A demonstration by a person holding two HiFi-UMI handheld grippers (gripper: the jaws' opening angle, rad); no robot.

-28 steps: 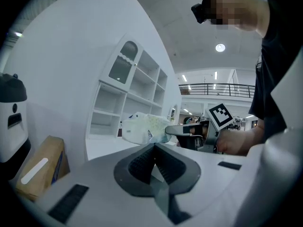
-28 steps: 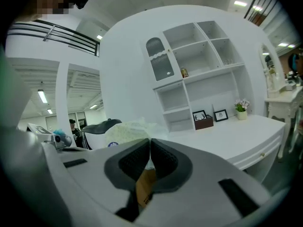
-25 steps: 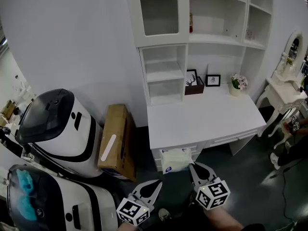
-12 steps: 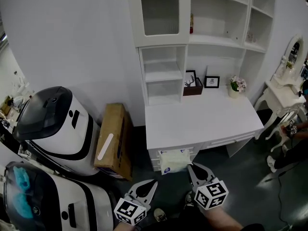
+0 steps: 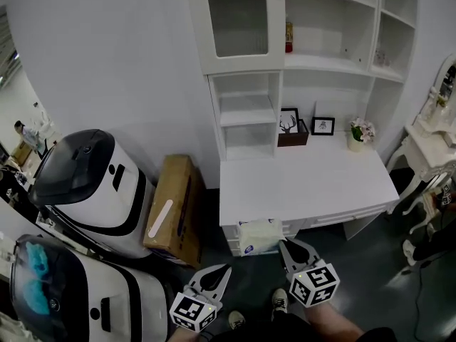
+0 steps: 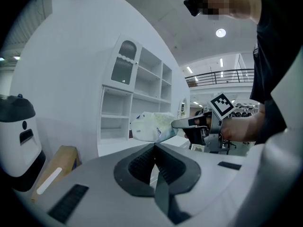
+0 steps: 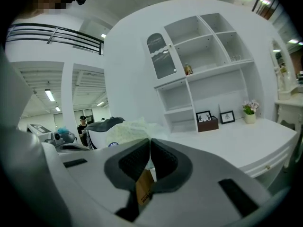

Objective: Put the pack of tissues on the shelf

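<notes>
white wall runs behind a white desk whose back edge carries a tall shelf unit with open cubbies and a glass-door cabinet at the top left. two small picture frames stand at the desk's back edge, and a flower pot sits toward its back right corner. on the dark floor left of the desk a cardboard box leans against the wall, and beside it stands a big white robot with a dark visor. the pack of tissues hangs in the air just in front of the desk's front edge, toward its left corner and well apart from the shelves. the right gripper holds it; the right gripper view shows the jaws closed on a thin edge of the pack, which bulges out beyond the tips. the left gripper sits lower and to the left of the pack, apart from it, pointing up toward the desk. its own view shows the jaws pressed together with nothing between them, and past them the pack pinched at the tip of the other gripper. a person stands far off in the right gripper view's background.
</notes>
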